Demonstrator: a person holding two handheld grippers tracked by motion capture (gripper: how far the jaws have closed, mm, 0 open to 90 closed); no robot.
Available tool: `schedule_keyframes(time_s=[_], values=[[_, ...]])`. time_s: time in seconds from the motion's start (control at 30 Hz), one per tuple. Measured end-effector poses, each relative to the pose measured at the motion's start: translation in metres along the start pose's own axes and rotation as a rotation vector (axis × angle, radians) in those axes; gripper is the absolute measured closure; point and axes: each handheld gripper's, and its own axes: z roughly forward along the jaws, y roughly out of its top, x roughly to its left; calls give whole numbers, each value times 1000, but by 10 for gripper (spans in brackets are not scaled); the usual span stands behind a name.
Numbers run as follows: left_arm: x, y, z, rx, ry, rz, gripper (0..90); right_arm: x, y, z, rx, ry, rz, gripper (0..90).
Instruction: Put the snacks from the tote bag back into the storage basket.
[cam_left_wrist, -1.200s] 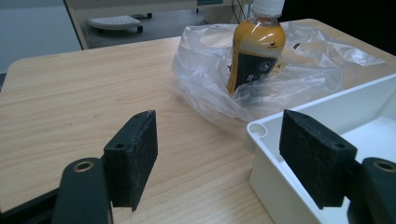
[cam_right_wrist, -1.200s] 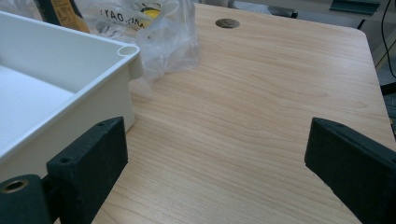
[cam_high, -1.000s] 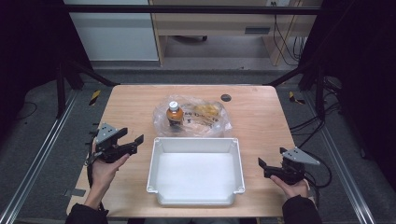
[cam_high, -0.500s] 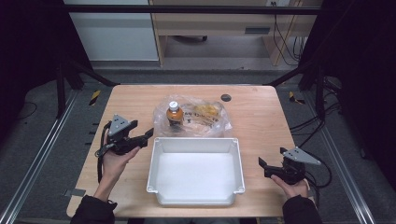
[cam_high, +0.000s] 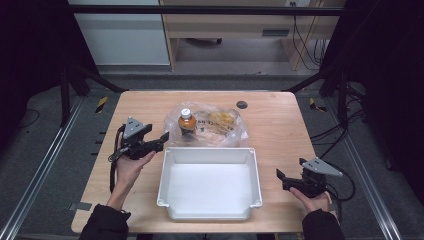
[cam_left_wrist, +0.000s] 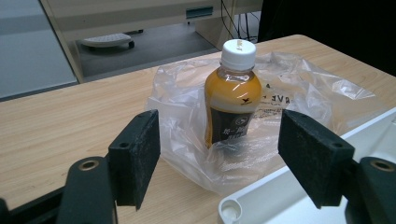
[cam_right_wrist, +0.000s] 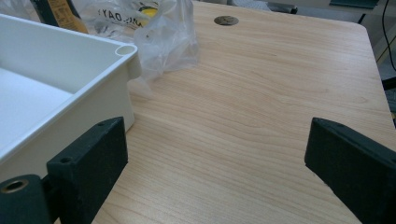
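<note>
High view, nearest the person: two forearms enter from the bottom edge, each hand holding a gripper. The right gripper (cam_high: 281, 179) rests low on the table (cam_high: 280, 125), just right of the tray (cam_high: 208, 215), jaws spread and holding nothing. In the right gripper view its two black jaws stand wide apart over bare wood, the tray's white wall (cam_right_wrist: 84, 100) beside the left jaw, apart from it.

Centre: the tray, white, rectangular and empty, lies between the two grippers near the front edge of the table.

Left: the left gripper (cam_high: 162, 138) is held above the table just beyond the tray's left far corner, jaws released and pointing toward the bottle (cam_high: 186, 121). In the left gripper view the jaws stand open on either side of the bottle (cam_left_wrist: 232, 93) without touching it; a tray corner (cam_left_wrist: 233, 210) shows below, near the right jaw.

Farther: the bottle stands upright, white cap on top, orange liquid and a dark label, set in or against a clear plastic bag (cam_high: 220, 125) that lies crumpled just behind the tray's far wall. Whether the bag encloses the bottle fully cannot be told. Yellowish contents lie inside the bag, right of the bottle.

Farthest: a small dark round disc (cam_high: 242, 104) sits in the tabletop beyond the bag.
</note>
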Motion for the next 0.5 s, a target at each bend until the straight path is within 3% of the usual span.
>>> schedule_keyframes(time_s=[0.5], values=[[-8, 14, 17, -12, -7, 10, 308, -1, 0, 1, -2, 0, 1, 62]])
